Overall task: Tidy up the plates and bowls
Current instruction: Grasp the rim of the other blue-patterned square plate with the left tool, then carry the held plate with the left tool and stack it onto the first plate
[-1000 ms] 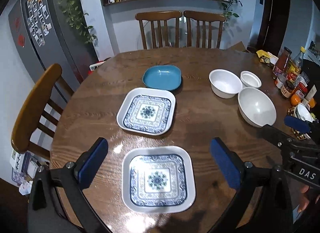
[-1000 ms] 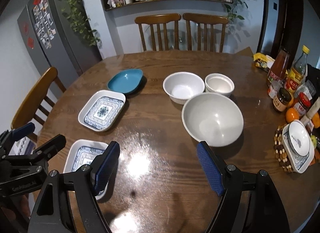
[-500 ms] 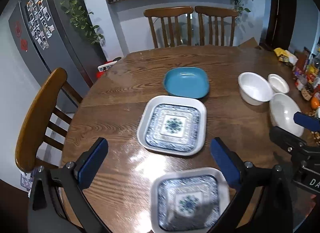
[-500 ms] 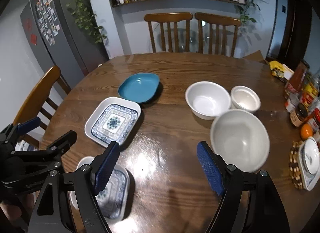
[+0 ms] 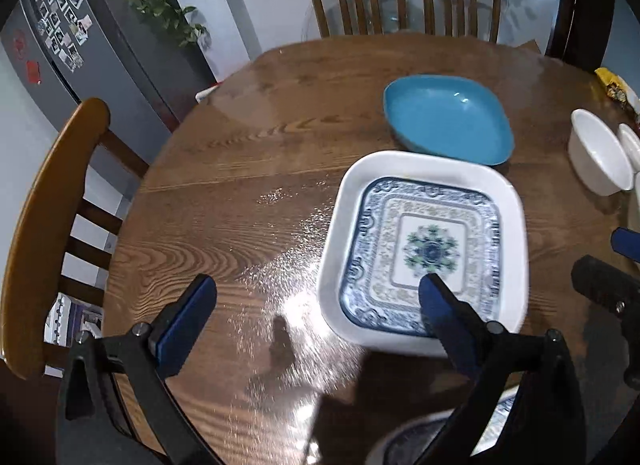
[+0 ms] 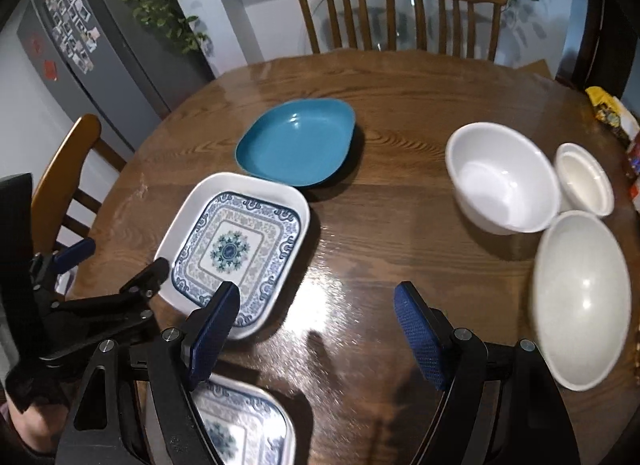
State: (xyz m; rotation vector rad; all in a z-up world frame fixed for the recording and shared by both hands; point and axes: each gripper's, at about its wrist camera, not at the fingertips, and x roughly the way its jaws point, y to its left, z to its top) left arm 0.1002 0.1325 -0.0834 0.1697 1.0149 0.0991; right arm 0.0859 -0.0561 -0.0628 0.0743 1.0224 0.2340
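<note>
the left hand-held gripper (image 5: pixel 316 305) hangs over the desk (image 5: pixel 240 193) with its blue pads spread wide and nothing between them; its right pad overlaps the near edge of the middle patterned plate (image 5: pixel 424 249) in the picture, though contact cannot be told. the right hand-held gripper (image 6: pixel 316 329) is likewise spread and empty above bare wood. nearest of the dishes, a second patterned plate (image 6: pixel 244 429) lies at the bottom edge, just before the middle patterned plate, which is empty. beyond the middle patterned plate, almost touching its far edge, sits the blue dish (image 6: pixel 296 145), also empty. well to the right of the middle patterned plate stand three white bowls, all empty: the large bowl (image 6: pixel 580 305) nearest, the medium bowl (image 6: pixel 500 181) behind it, the small bowl (image 6: pixel 584 181) just beside that. the desk is round, brown and glossy with glare. two wooden chairs (image 6: pixel 396 13) stand at the far side, a third chair (image 5: pixel 44 217) at the left, a grey fridge (image 5: pixel 80 45) with magnets beyond. only the right wrist view shows all three bowls whole.
</note>
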